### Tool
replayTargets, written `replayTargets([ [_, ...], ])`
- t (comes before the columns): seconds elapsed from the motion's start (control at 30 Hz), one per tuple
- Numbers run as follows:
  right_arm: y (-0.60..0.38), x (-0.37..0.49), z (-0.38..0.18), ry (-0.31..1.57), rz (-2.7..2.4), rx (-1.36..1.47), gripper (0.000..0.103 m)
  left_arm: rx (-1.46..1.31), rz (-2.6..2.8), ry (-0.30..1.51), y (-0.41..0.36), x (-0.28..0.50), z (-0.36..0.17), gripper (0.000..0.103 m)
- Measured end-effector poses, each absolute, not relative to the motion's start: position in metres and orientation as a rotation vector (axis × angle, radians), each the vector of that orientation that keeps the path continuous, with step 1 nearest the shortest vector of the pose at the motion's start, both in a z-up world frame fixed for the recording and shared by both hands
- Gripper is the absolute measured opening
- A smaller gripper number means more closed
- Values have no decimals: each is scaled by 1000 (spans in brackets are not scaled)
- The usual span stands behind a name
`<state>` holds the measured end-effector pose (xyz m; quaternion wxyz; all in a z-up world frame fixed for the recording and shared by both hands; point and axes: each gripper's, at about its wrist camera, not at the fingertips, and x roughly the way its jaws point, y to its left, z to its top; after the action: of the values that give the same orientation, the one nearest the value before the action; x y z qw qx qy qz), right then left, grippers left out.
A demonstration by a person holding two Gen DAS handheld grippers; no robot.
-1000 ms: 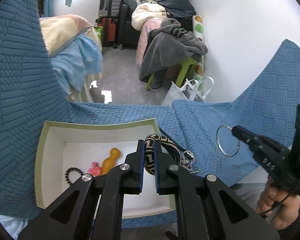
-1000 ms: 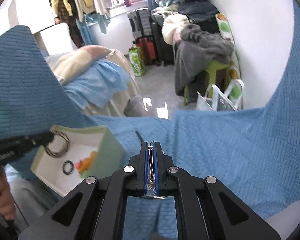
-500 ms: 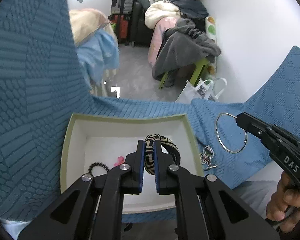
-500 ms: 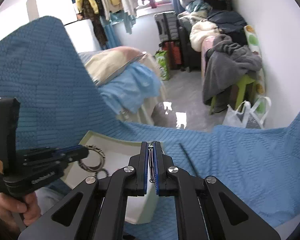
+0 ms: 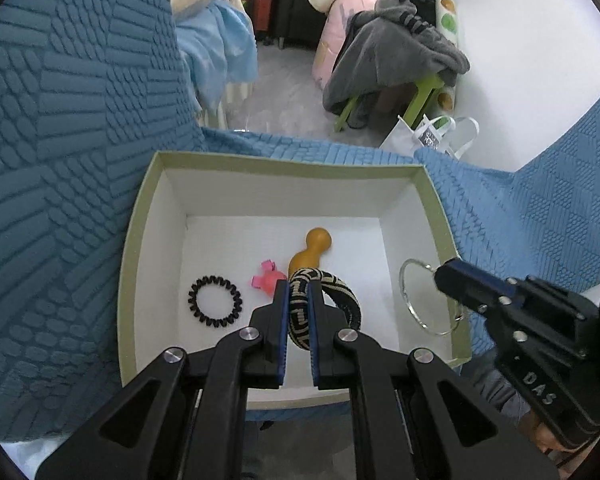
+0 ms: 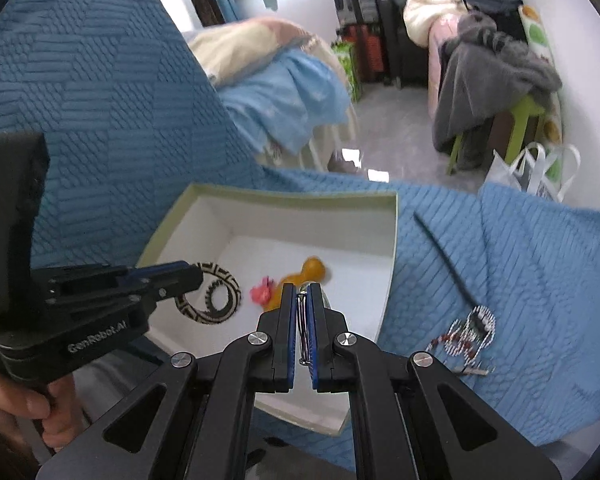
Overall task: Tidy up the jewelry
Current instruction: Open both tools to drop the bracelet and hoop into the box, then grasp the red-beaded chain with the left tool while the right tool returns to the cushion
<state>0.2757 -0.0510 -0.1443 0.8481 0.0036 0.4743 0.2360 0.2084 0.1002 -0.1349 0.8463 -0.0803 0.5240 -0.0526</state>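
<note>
My left gripper (image 5: pixel 299 292) is shut on a black-and-beige patterned bangle (image 5: pixel 332 294) and holds it over the open white box (image 5: pixel 284 168) with a pale green rim. My right gripper (image 6: pixel 301 296) is shut on a thin silver hoop bangle (image 5: pixel 414 304), held over the box's right wall. The patterned bangle also shows in the right wrist view (image 6: pixel 216 304). Inside the box lie a black spiral hair tie (image 5: pixel 215 301), a pink clip (image 5: pixel 266 278) and an orange gourd-shaped piece (image 5: pixel 312 250).
The box sits on a blue textured blanket (image 5: pixel 80 160). A beaded piece with red and white beads (image 6: pixel 466 334) and a thin dark stick (image 6: pixel 446 258) lie on the blanket right of the box. Behind are a bed, clothes piles and a green stool.
Both grippers have moved in over the box with their bangles. The right gripper's silver hoop went from above the blanket to the box's right wall.
</note>
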Motion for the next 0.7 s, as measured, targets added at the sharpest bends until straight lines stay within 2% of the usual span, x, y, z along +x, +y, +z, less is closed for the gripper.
replayTargets([
  [0.27,-58,274,-139,1011,524,41,5,-171,-119,1093,97,205,-130,12],
  [0.33,-60,273,-132,997,530,42,8,-181,-117,1088,97,204,-128,28],
  [0.37,-60,274,-129,990,535,44,9,-184,-112,1082,97,204,-126,48],
  [0.4,-62,273,-125,977,540,48,11,-185,-106,1065,96,202,-123,59],
  [0.5,-70,270,-112,928,545,51,17,-179,-127,1021,89,201,-112,59],
  [0.7,-100,262,-84,827,528,53,17,-197,-181,935,65,200,-93,59],
])
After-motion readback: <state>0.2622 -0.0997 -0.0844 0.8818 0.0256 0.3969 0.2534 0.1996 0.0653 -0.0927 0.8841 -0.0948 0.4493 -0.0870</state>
